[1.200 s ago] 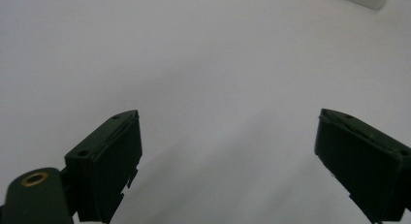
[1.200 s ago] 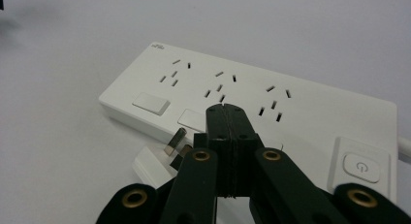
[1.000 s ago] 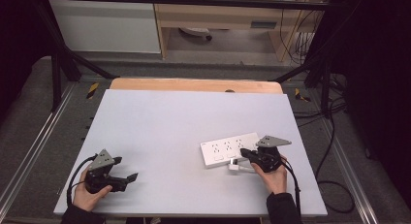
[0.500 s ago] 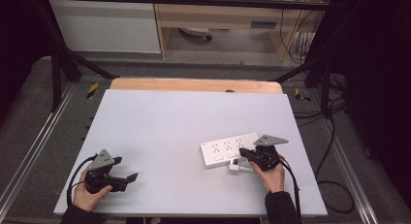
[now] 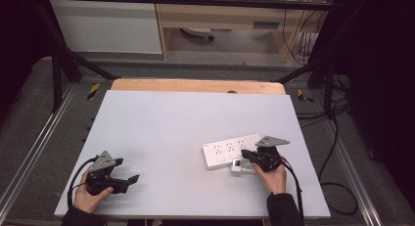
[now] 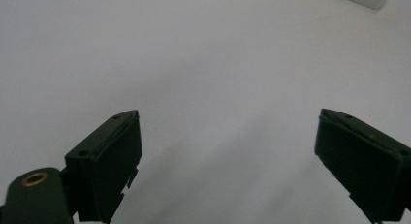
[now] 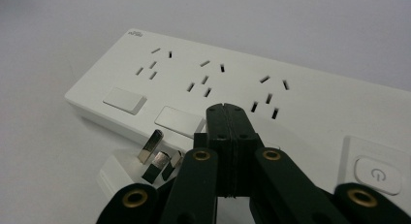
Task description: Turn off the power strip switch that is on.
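Little is changing since the earlier frames, the right gripper point(image 7: 228, 112) edging slightly while hovering, jaws pressed together on nothing, over the power strip point(image 5: 230, 150) beside the loose plug point(image 7: 145, 161), seemingly preparing to open and grasp it, as the left gripper point(image 5: 131, 179) is resting, jaws apart.

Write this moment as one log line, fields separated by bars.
right tool: shut, empty, over power strip | plug: on table beside strip | left tool: open, empty, apart
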